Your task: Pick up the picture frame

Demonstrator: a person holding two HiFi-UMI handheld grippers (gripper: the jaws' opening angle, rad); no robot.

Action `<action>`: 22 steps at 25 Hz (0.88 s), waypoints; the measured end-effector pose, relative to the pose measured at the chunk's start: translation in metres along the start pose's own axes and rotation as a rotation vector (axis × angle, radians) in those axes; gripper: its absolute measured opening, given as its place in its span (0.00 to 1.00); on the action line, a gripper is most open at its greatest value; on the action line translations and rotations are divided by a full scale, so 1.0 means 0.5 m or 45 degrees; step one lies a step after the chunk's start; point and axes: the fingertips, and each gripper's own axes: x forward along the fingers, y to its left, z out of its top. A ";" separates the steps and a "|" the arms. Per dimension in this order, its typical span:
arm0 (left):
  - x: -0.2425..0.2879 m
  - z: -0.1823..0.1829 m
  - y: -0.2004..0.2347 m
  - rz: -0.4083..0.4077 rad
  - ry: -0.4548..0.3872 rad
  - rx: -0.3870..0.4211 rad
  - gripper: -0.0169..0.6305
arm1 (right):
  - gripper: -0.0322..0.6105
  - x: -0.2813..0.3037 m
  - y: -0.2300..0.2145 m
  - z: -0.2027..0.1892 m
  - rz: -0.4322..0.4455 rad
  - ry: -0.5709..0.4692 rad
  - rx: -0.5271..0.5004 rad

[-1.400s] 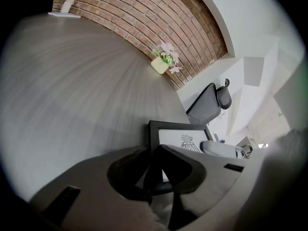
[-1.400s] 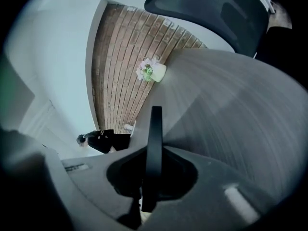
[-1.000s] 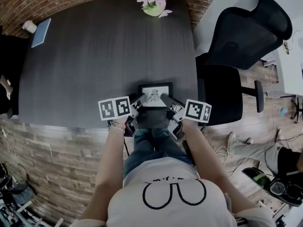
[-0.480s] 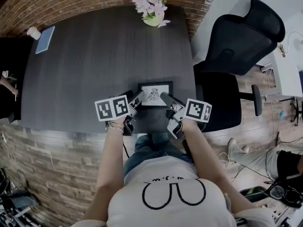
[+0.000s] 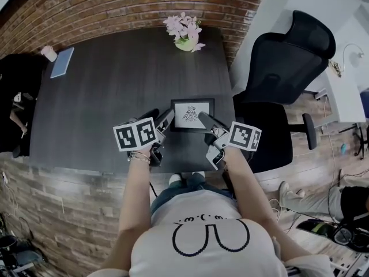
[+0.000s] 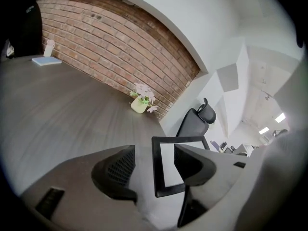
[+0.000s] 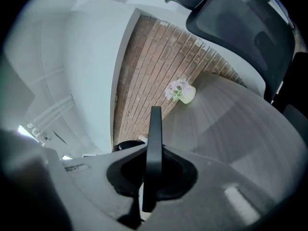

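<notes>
The left hand-held gripper (image 5: 160,119) is held nearest, its grey moulded jaws with grid-textured dark pads spread wide. The jaws have just been opening. The left side of the picture frame (image 5: 192,115) is seen in the gap between them, with no pad seen pressing on it. The right hand-held gripper (image 7: 153,153) is closed on the frame's right edge, which is seen end-on there as a thin black strip clamped between the jaws.

The frame is a flat black rectangle around a white sheet printed with a small dark drawing. It is carried over the table (image 5: 104,108), close to the near edge and toward the right edge, and appears to be lifted clear of the surface. The table is a dark rectangular slab with fine, straight wood grain.

At the middle of the far edge a pale, rounded flower pot (image 5: 185,32) with pink blossoms is set. At the far left corner a thin light-blue notebook (image 5: 61,62) is laid flat, with a small pale cylindrical cup (image 5: 49,53) just beside it. Beyond the right edge a black office chair (image 5: 288,74) with a curved back and headrest is placed. A brick wall (image 5: 115,7) is seen behind the far edge.
</notes>
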 end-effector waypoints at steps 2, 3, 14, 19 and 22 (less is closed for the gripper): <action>-0.015 0.030 -0.011 0.010 -0.051 0.055 0.41 | 0.07 -0.008 0.025 0.020 0.023 -0.028 -0.042; -0.022 0.045 -0.017 0.015 -0.078 0.084 0.41 | 0.07 -0.012 0.039 0.031 0.034 -0.042 -0.069; -0.104 0.191 -0.136 -0.034 -0.426 0.420 0.41 | 0.07 -0.070 0.181 0.159 0.165 -0.281 -0.360; -0.140 0.236 -0.187 0.005 -0.569 0.621 0.40 | 0.07 -0.110 0.221 0.204 0.132 -0.394 -0.487; -0.159 0.257 -0.211 0.031 -0.640 0.704 0.39 | 0.07 -0.129 0.247 0.223 0.142 -0.453 -0.533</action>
